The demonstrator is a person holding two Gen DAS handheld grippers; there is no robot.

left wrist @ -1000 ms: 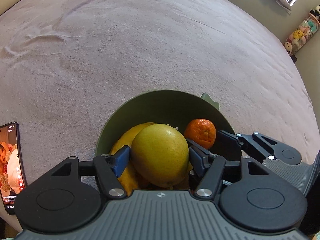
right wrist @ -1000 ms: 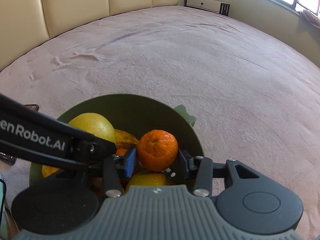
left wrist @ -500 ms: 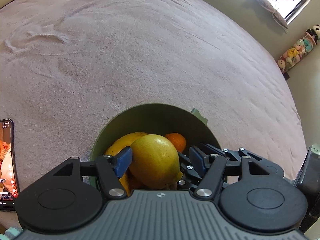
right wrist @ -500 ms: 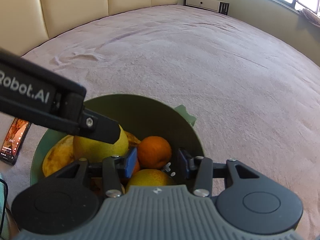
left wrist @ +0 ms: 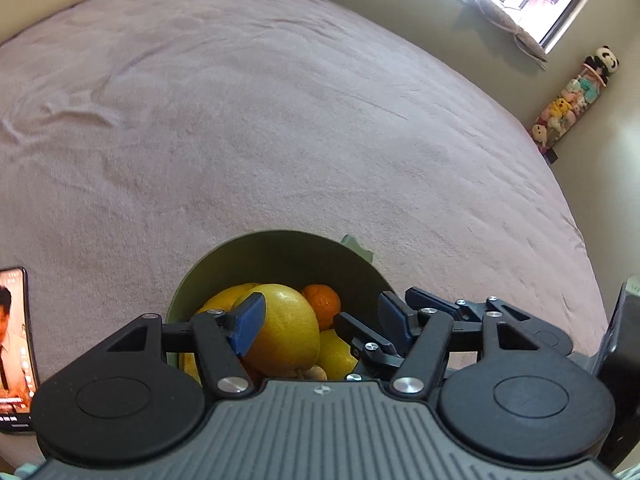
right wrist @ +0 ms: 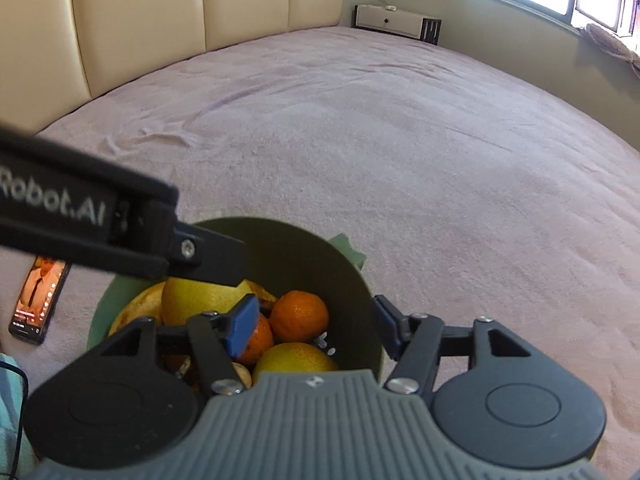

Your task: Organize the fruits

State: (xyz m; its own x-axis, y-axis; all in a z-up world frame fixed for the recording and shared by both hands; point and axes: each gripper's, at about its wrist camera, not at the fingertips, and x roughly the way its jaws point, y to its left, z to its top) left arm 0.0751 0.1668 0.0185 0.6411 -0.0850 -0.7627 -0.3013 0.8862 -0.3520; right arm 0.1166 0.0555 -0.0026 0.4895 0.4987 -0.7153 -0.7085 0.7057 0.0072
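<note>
So the green bowl (right wrist: 352,280) sits on the pink bed cover (right wrist: 400,140), and all the fruit is inside it. Big yellow pear-looking fruit (left wrist: 286,330) is on the near-left side of the bowl, an orange (right wrist: 298,316) sits just right of it toward the middle, and there's a second orange (right wrist: 258,340) plus another yellow fruit (right wrist: 294,358) at the bowl's near edge.

Left tool (left wrist: 320,316) hovers over the bowl with its jaws spread wide. The left pad looks right against the big yellow fruit, the right pad is clear of it, so nothing's clamped.

Right tool (right wrist: 314,326) is over the bowl too. Its jaws have just been opening, and the orange lies loose in the bowl between the pads, not gripped.

A phone (right wrist: 38,298) with its screen lit lies on the bed left of the bowl.
</note>
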